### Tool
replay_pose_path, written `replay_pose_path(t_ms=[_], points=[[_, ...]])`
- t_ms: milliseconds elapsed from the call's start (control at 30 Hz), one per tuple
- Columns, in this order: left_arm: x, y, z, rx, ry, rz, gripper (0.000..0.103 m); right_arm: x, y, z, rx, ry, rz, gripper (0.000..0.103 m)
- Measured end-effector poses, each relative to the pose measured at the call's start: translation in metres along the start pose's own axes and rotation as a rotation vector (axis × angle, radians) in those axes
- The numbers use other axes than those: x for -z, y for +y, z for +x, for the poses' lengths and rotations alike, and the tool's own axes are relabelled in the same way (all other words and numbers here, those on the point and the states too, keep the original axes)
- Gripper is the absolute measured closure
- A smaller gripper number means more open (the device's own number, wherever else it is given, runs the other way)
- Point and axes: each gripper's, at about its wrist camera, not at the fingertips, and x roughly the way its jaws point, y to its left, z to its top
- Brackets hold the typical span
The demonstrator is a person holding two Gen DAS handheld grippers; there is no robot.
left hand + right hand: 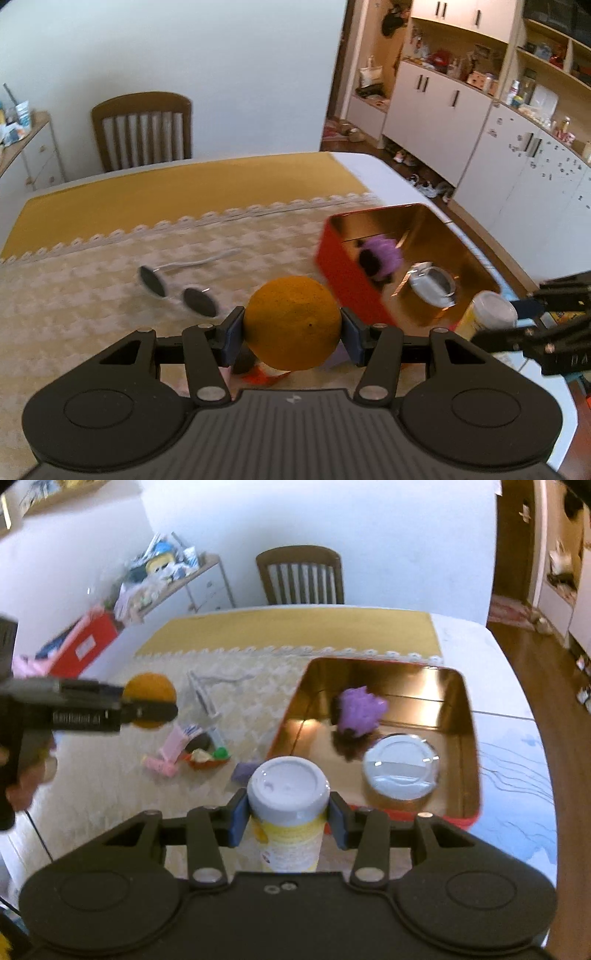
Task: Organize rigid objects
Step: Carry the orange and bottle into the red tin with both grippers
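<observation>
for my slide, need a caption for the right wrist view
Right gripper holds a white-capped yellow bottle before the red tin.

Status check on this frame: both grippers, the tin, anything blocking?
Left gripper shut on orange. Right gripper shut on white-capped bottle. Red tin open, holding purple toy and jar. Path to tin unobstructed.

Black tool (292, 334), blue pads (232, 336), silver screws.

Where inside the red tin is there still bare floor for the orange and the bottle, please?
In the red tin, the left floor strip and far right corner lie bare. The purple toy and silver-lidded jar crowd the middle and near right.
</observation>
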Motion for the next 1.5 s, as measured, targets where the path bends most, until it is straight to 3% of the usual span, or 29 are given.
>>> replay_pose_path(t_ms=[400, 667, 1067, 1500], points=[[-0.026, -0.072, 0.018, 0.049, -0.007, 0.063, 0.049, -0.054, -0.061, -0.032, -0.019, -0.09, 0.048, 0.059], [-0.032, -0.112, 0.058, 0.049, 0.07, 0.12, 0.05, -0.061, -0.087, 0.005, 0.012, 0.004, 0.059, 0.059], [-0.031, -0.124, 0.111, 0.005, 0.19, 0.127, 0.049, -0.076, -0.107, 0.041, 0.004, 0.032, 0.115, 0.059], [-0.034, -0.126, 0.137, -0.021, 0.226, 0.116, 0.05, -0.082, -0.112, 0.096, 0.129, 0.124, 0.026, 0.059]])
